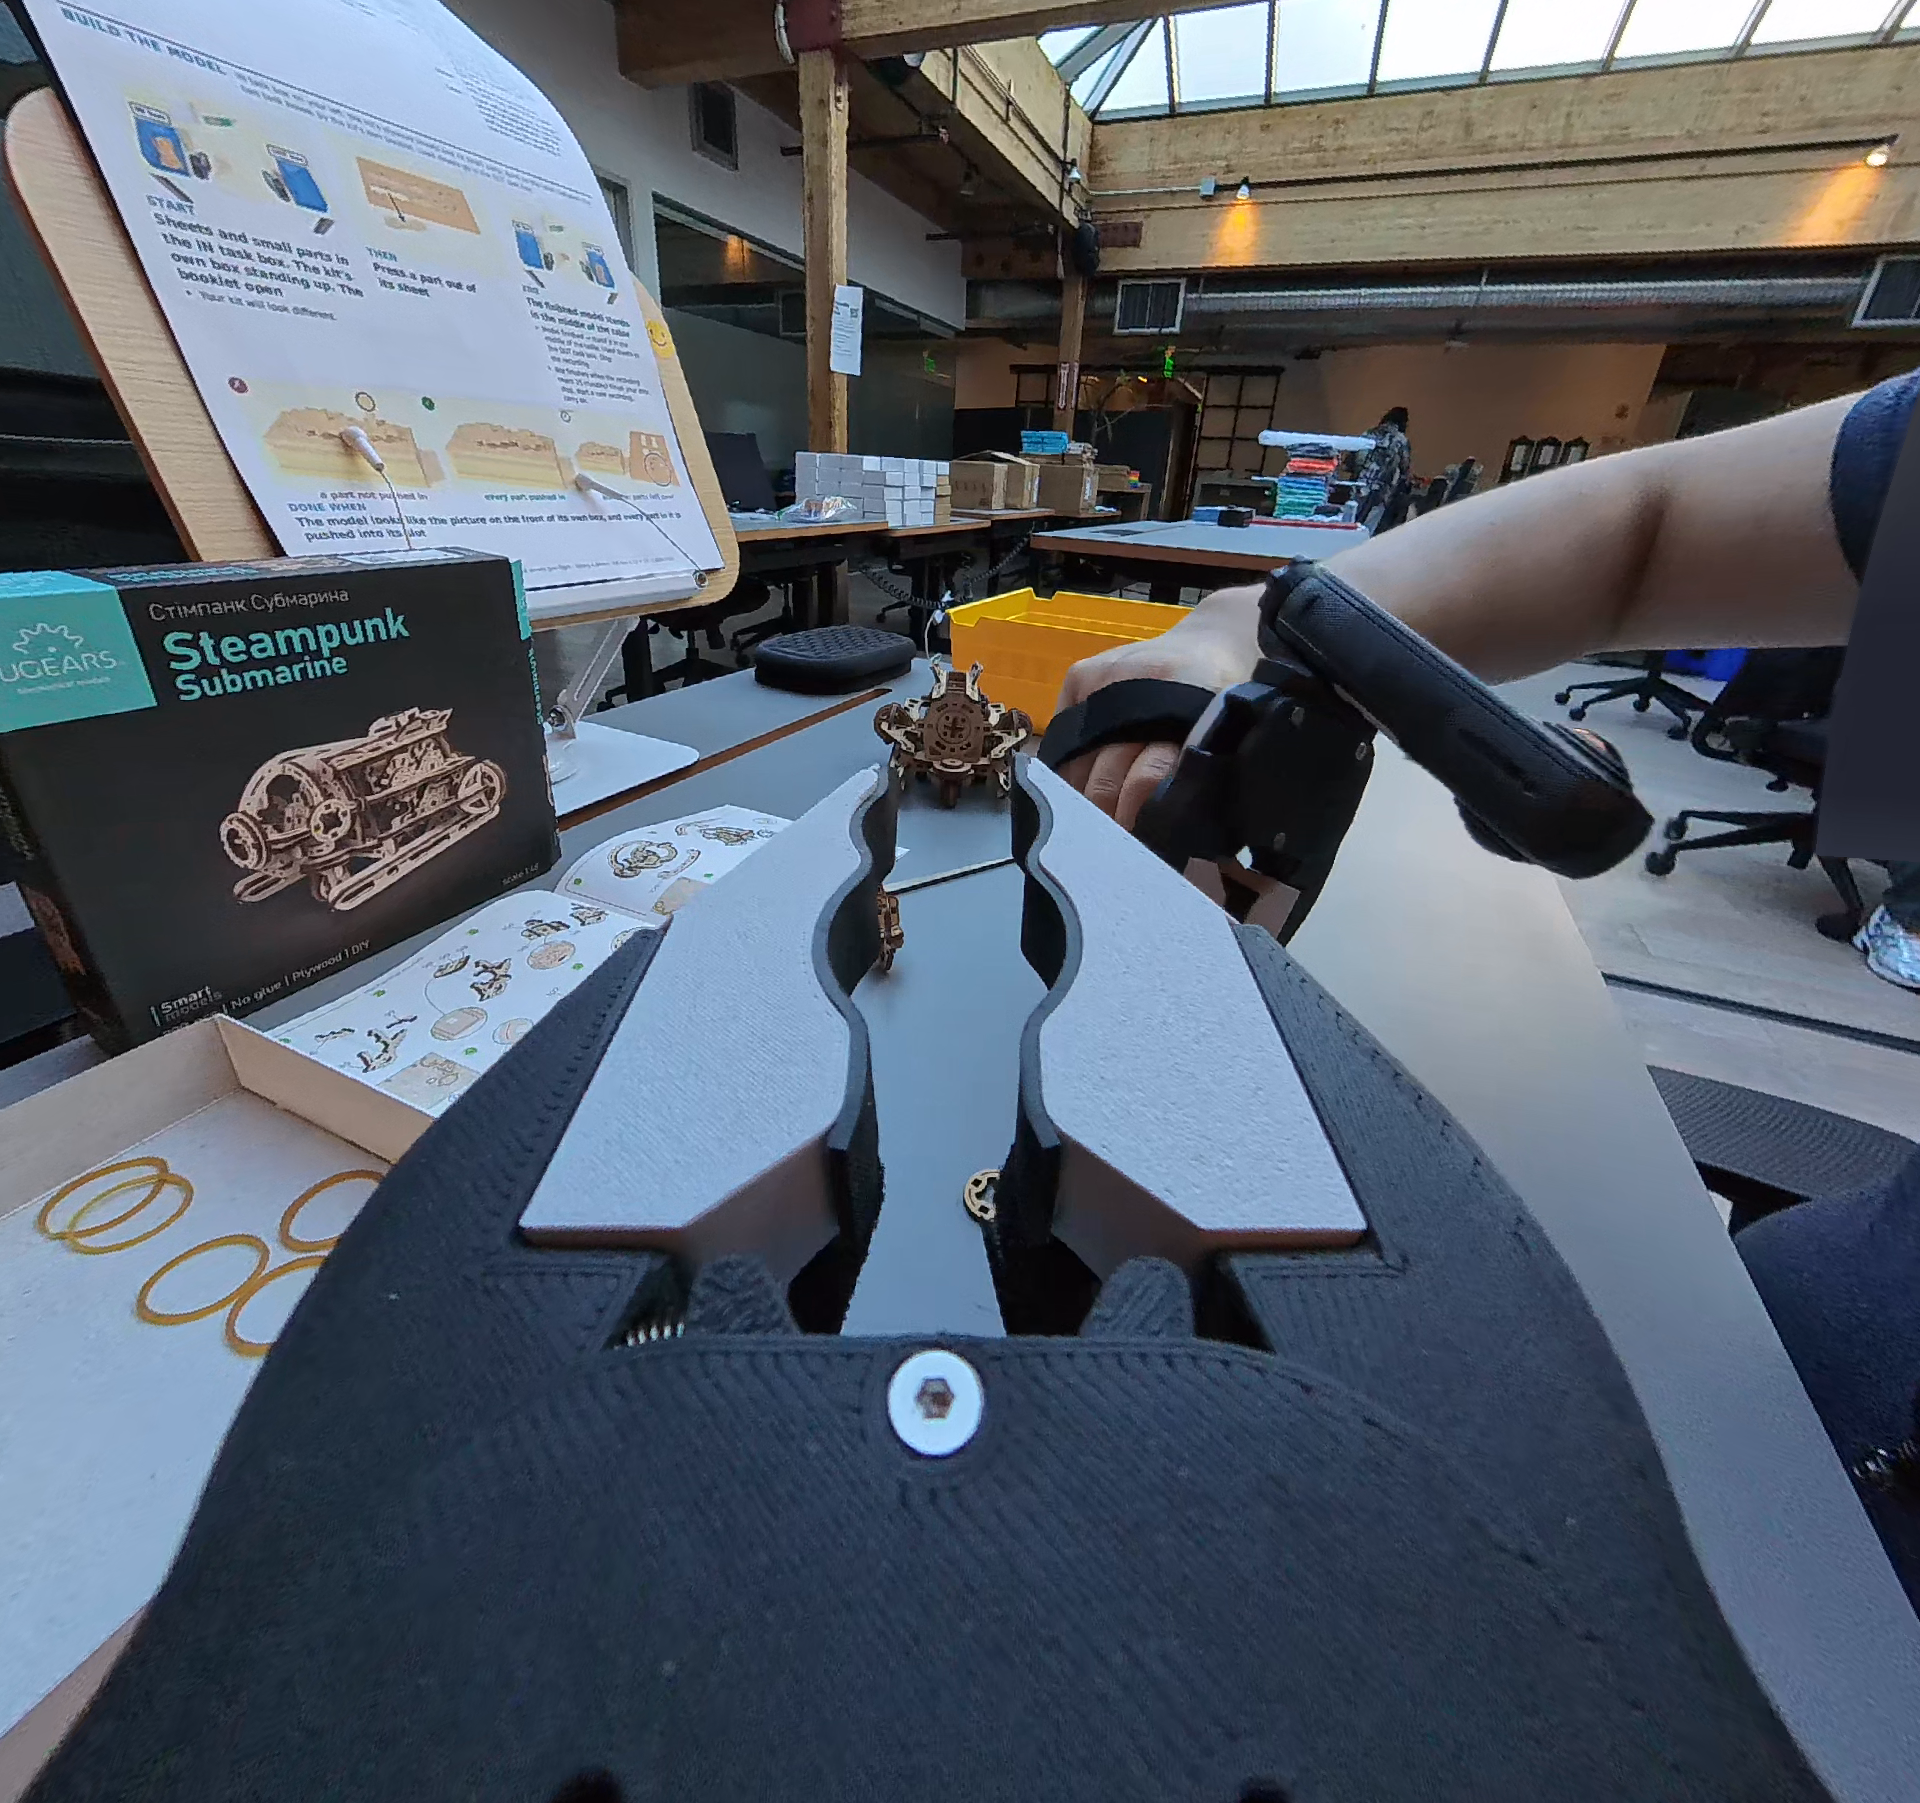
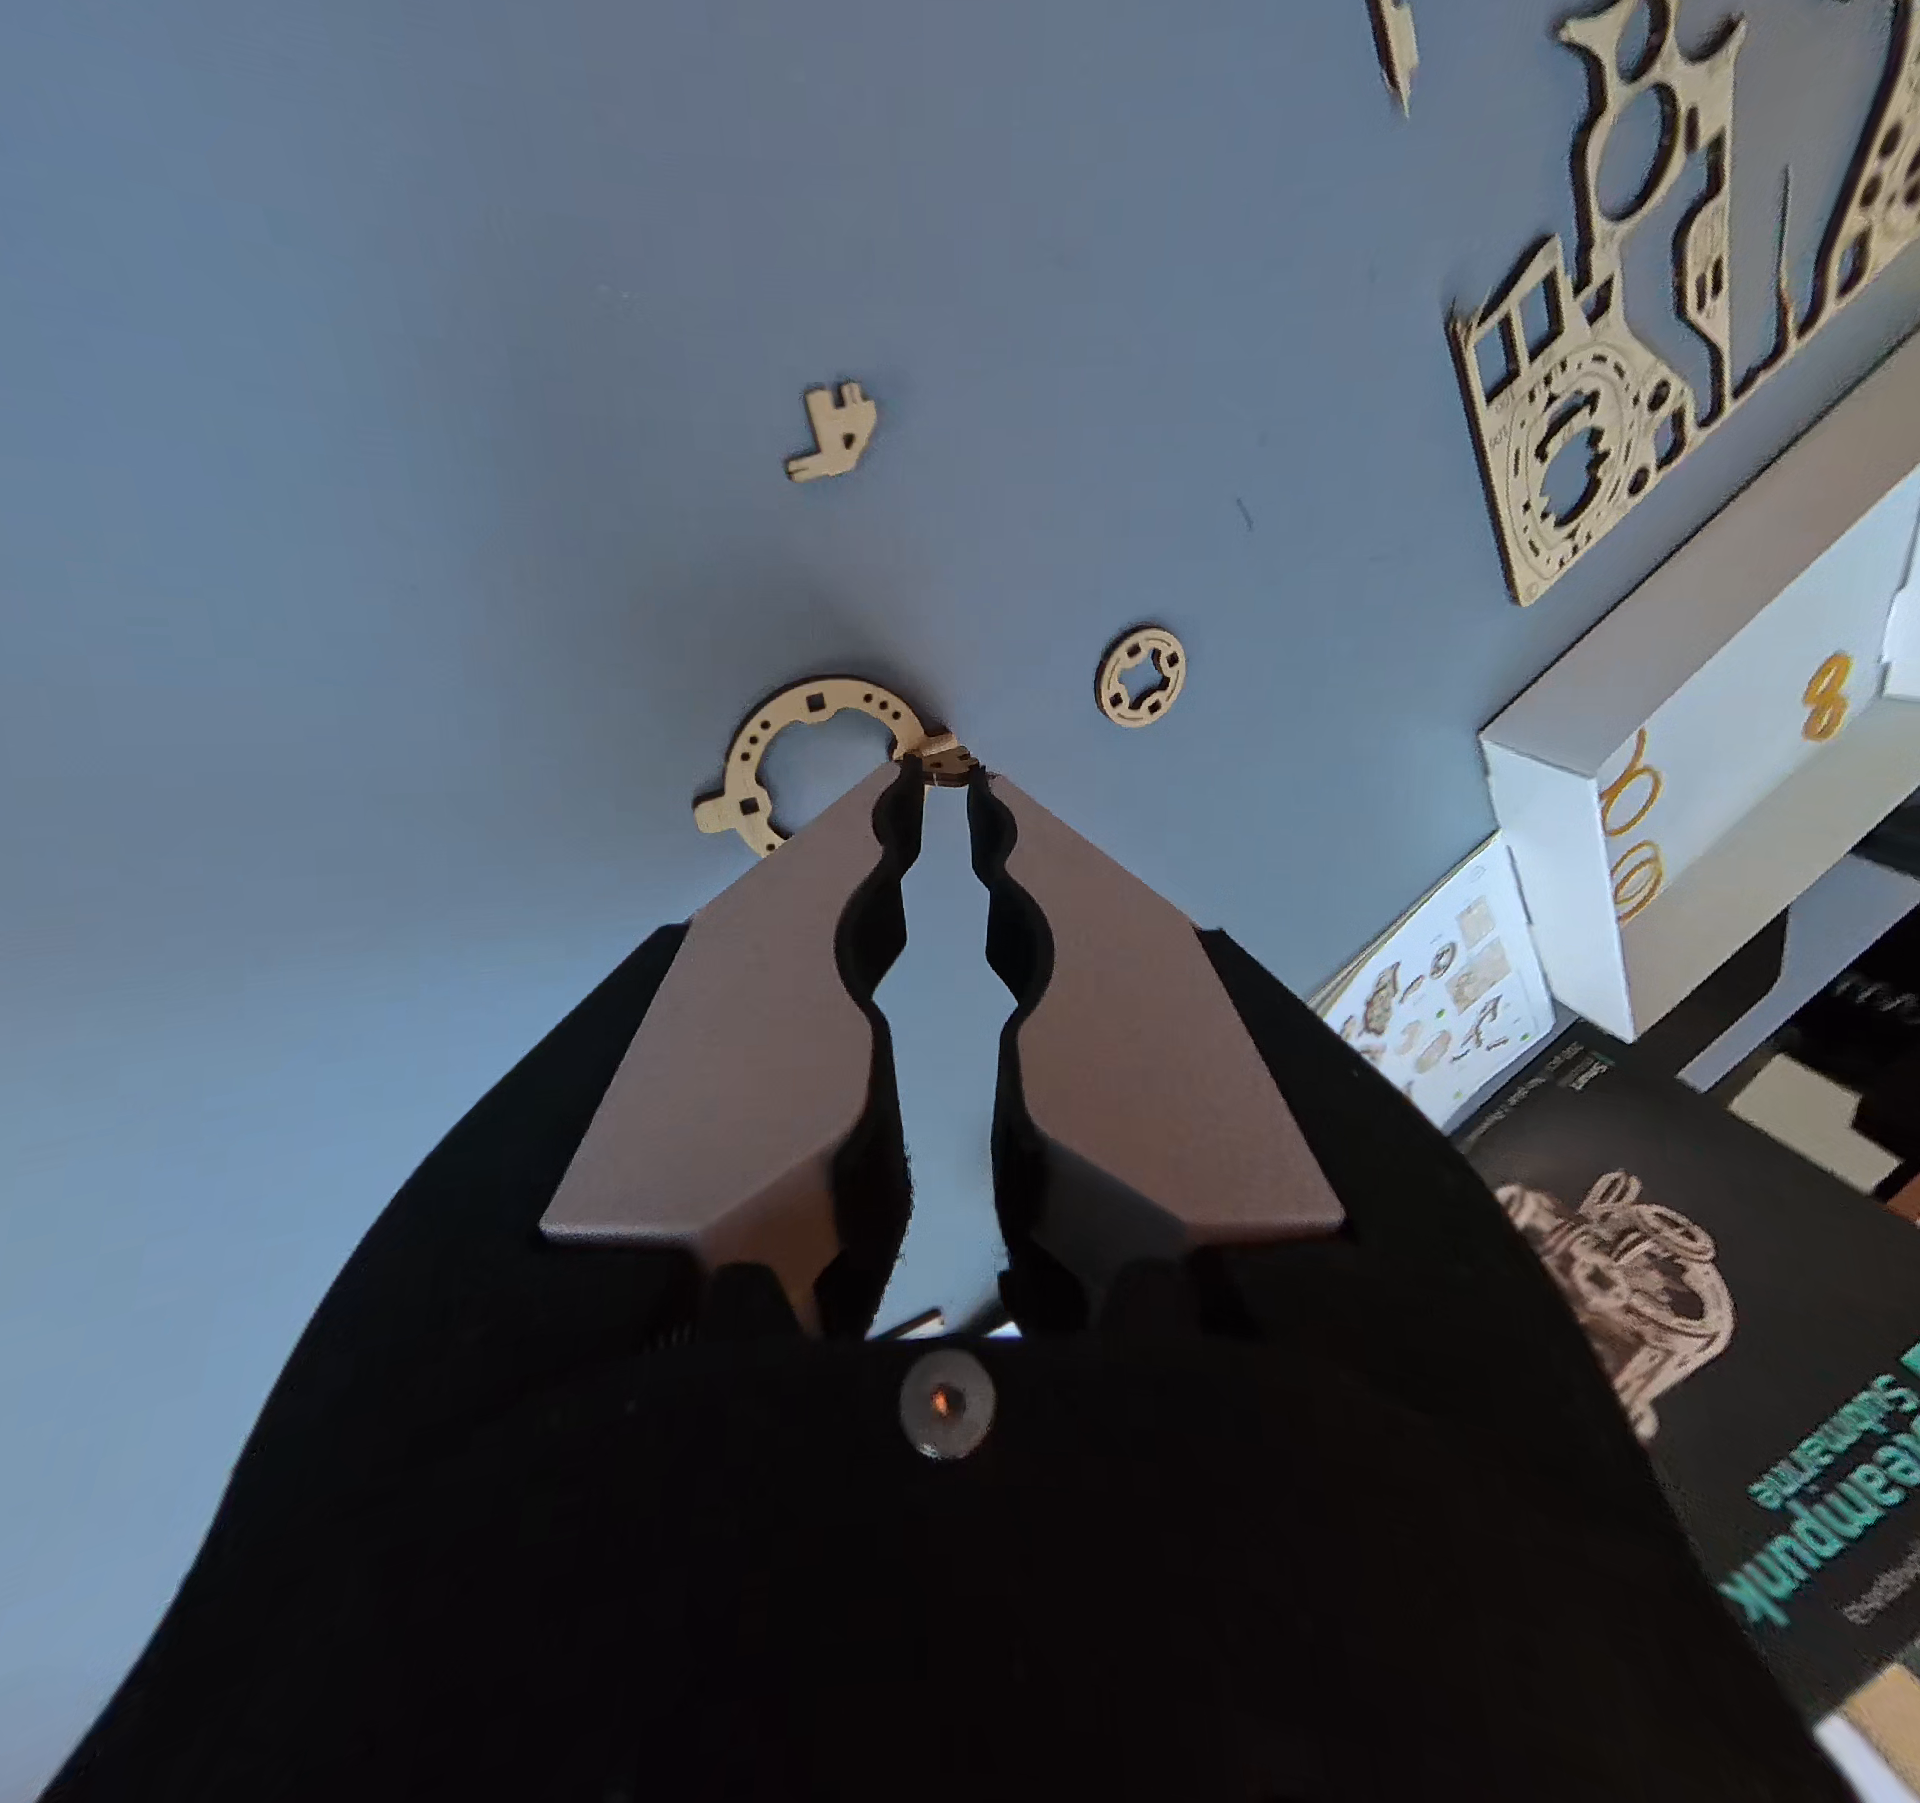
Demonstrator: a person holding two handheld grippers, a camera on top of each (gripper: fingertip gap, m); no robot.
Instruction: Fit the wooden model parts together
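Observation:
In the left wrist view, my left gripper (image 1: 953,785) is open and empty, low over the grey table (image 1: 1455,1078). A partly built wooden model (image 1: 951,730) stands just beyond its tips. A small wooden piece (image 1: 888,927) and a small gear (image 1: 980,1194) show between the fingers. The right gripper (image 1: 1247,797) is held by a hand to the right. In the right wrist view, my right gripper (image 2: 943,774) points down at the table, shut on a small wooden part (image 2: 948,758) at its tips, beside a C-shaped wooden ring (image 2: 800,756) lying flat.
A round wooden ring (image 2: 1140,678) and an L-shaped piece (image 2: 831,434) lie loose. Plywood sheets (image 2: 1662,247) lie at the far right. A tray with rubber bands (image 1: 156,1234), an open booklet (image 1: 499,984), the kit box (image 1: 270,766) and an instruction stand (image 1: 364,247) are at left. There is about 20 cm between the tips of the two grippers.

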